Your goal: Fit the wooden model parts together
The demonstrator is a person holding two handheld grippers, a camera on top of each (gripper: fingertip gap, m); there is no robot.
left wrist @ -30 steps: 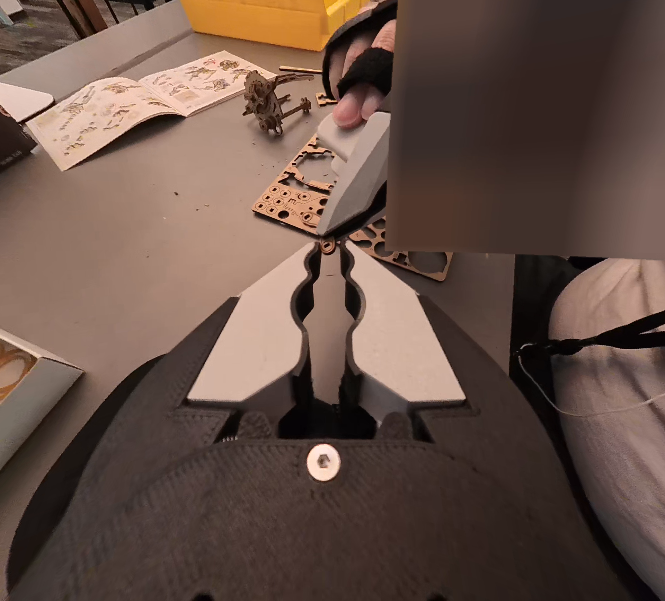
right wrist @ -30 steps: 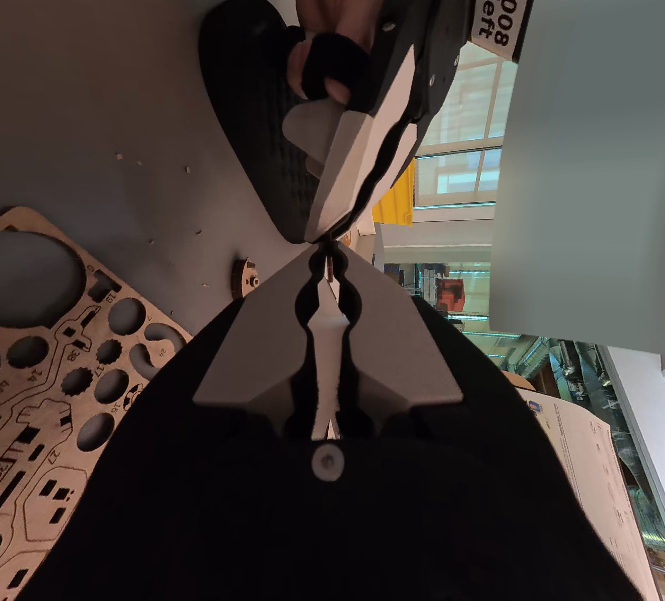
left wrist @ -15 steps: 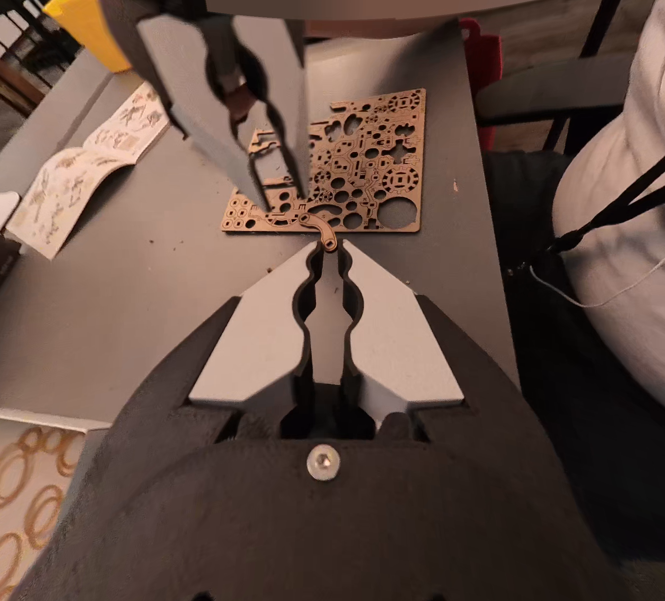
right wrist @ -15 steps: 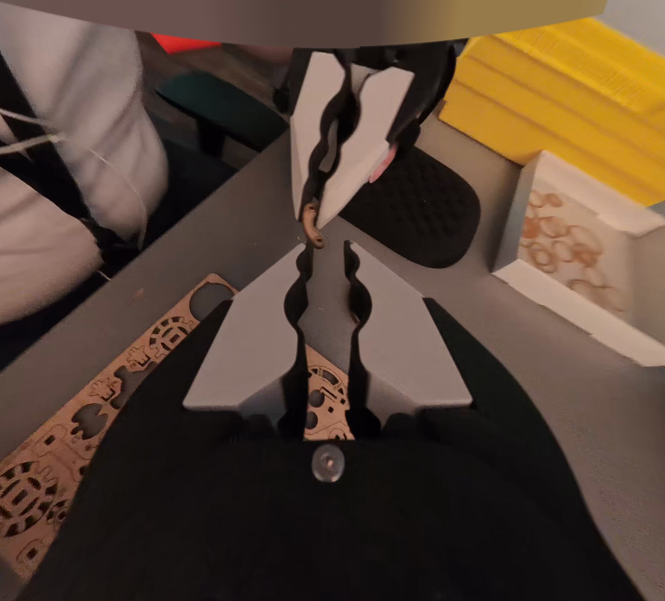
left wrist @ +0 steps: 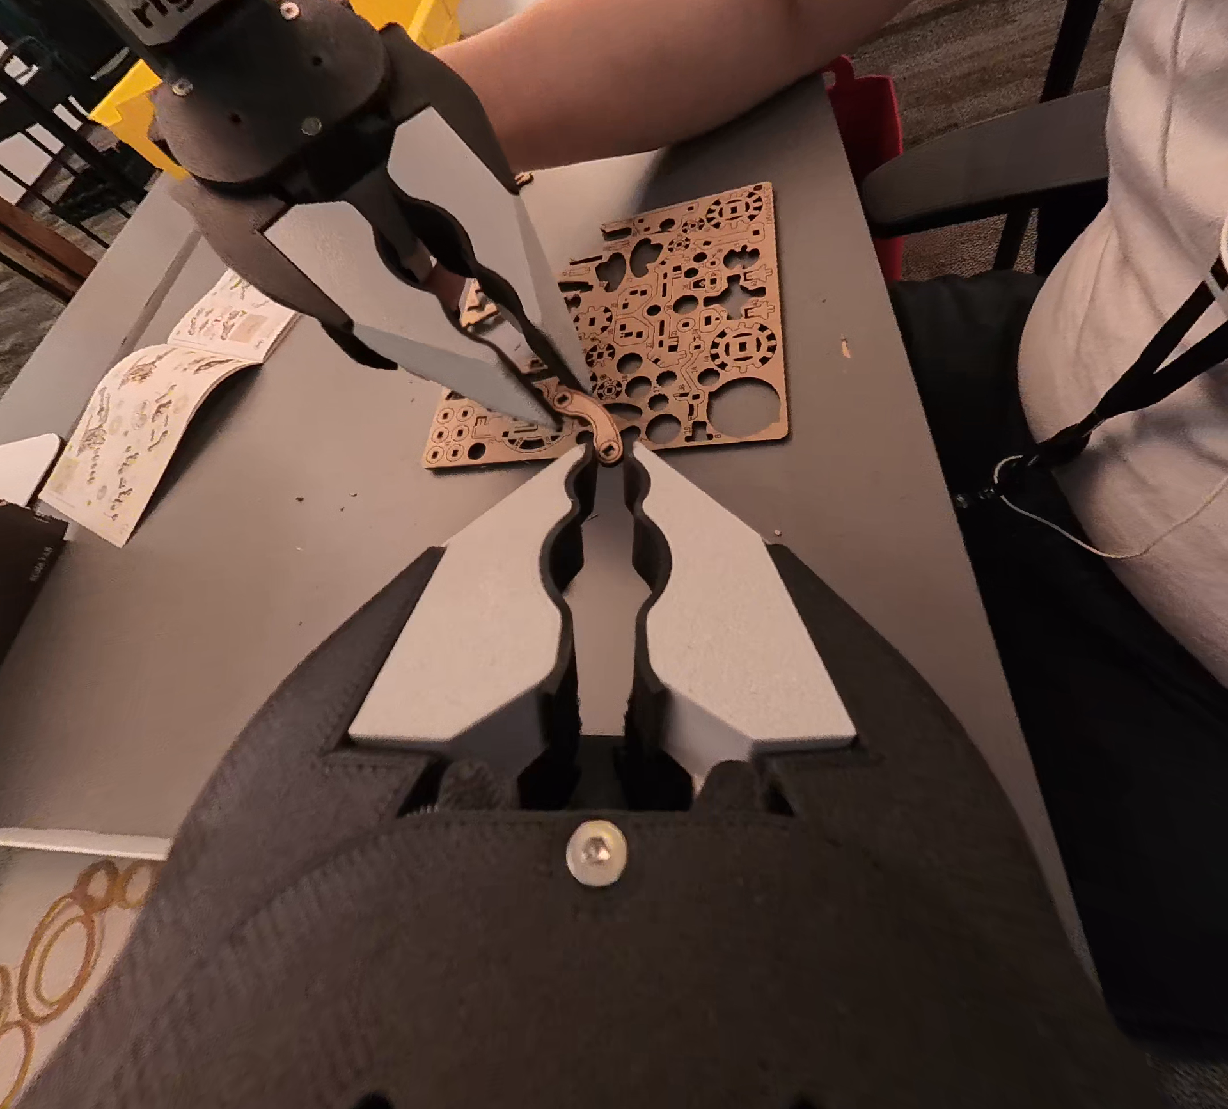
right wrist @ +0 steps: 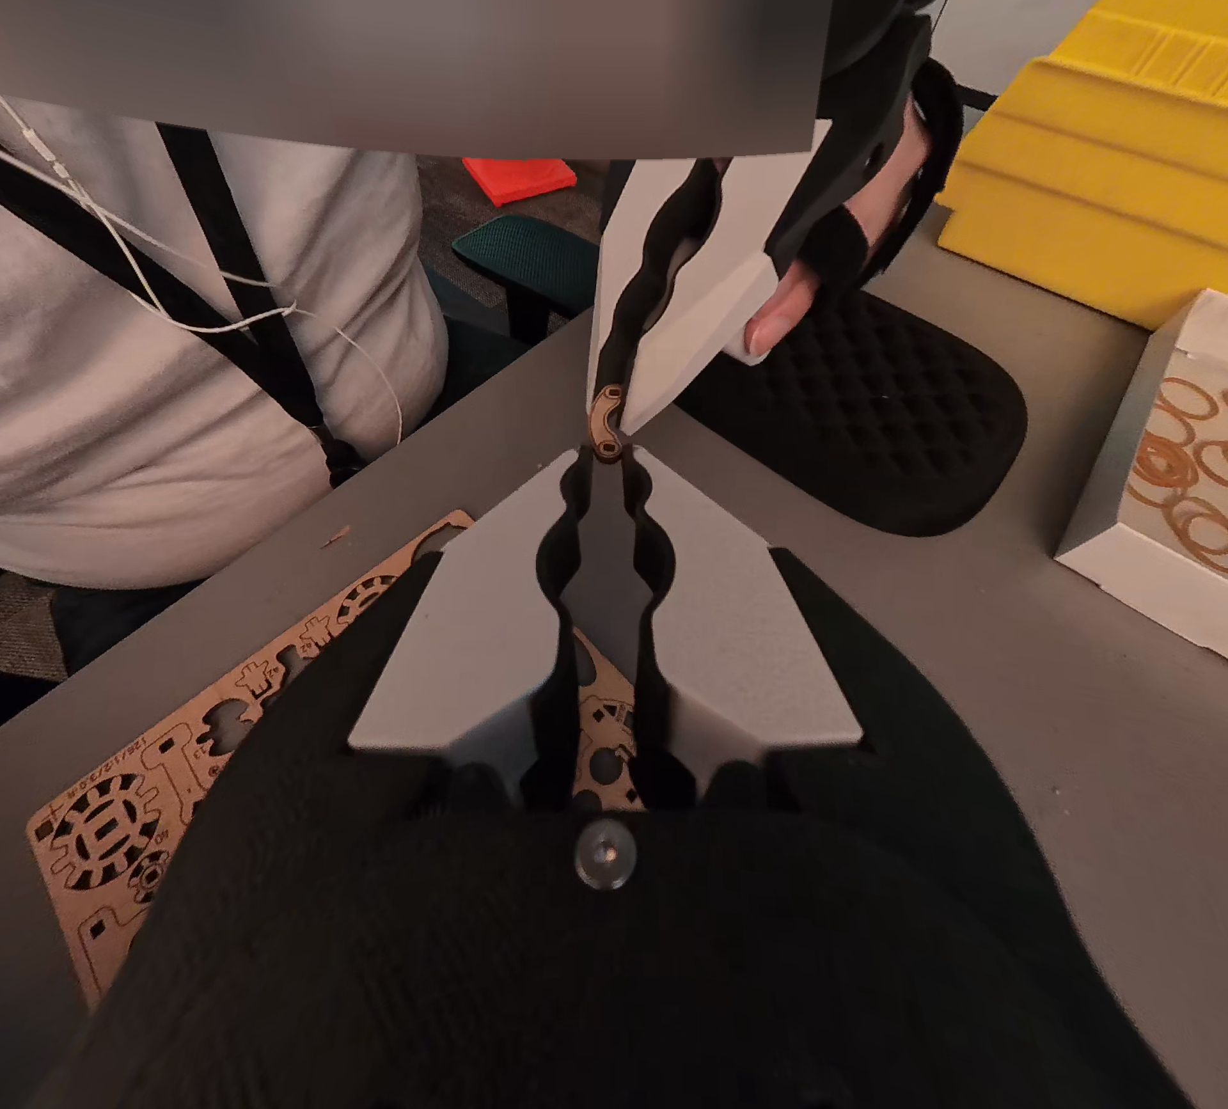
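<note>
A small curved wooden piece (left wrist: 593,418) hangs above the grey table (left wrist: 266,545), just in front of the flat wooden part sheet (left wrist: 671,333). My left gripper (left wrist: 608,454) is shut on one end of it. My right gripper (left wrist: 565,409) comes in from the upper left and grips the other end. In the right wrist view the piece (right wrist: 601,422) spans from the left gripper (right wrist: 614,412) above to my right gripper (right wrist: 606,451) below, whose tips pinch its lower end. The sheet (right wrist: 133,811) lies under the right gripper.
An open instruction booklet (left wrist: 153,386) lies at the left. A yellow bin (right wrist: 1096,147) stands at the back. A box with a ring pattern (right wrist: 1183,479) and a black pad (right wrist: 864,412) sit beside the left hand. A person's arm (left wrist: 664,14) crosses the table. The tips of both grippers are at nearly the same place.
The right gripper has moved in tip to tip with the left and narrowed from open onto the free end of the curved piece. The left gripper still holds the piece.
</note>
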